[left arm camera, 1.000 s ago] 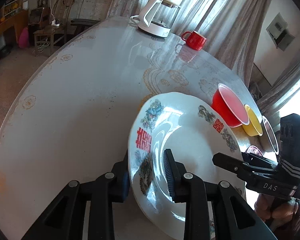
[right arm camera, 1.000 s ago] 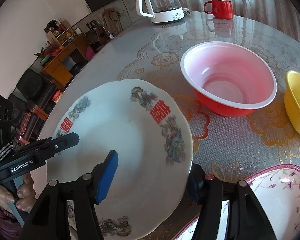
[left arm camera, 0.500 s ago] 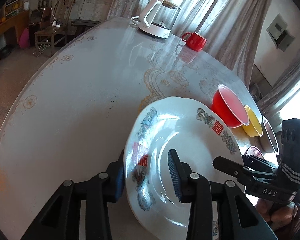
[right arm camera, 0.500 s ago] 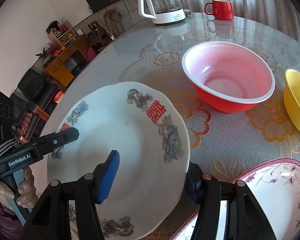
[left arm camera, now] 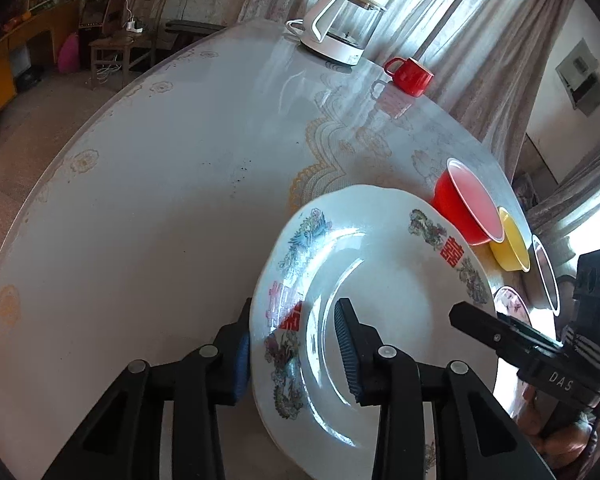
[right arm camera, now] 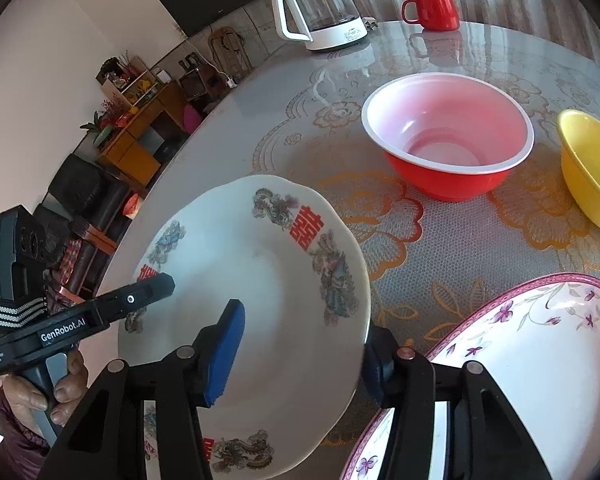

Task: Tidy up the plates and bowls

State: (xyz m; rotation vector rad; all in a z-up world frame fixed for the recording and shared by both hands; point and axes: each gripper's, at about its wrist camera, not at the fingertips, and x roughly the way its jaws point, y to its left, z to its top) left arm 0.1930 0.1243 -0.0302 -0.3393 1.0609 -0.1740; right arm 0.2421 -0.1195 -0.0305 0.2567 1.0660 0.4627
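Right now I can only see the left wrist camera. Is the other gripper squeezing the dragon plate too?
Observer: No. The right gripper is open. One blue pad hangs over the inside of the dragon plate, and the other sits outside its rim.
Operator: What's that tiny pink thing behind the plate?
Observer: It's a big flowery plate with a pink rim, lying on the table right beside the dragon plate.
Operator: Is anything in the red bowl?
Observer: No. From the right wrist camera the red bowl is empty all the way to its bottom.
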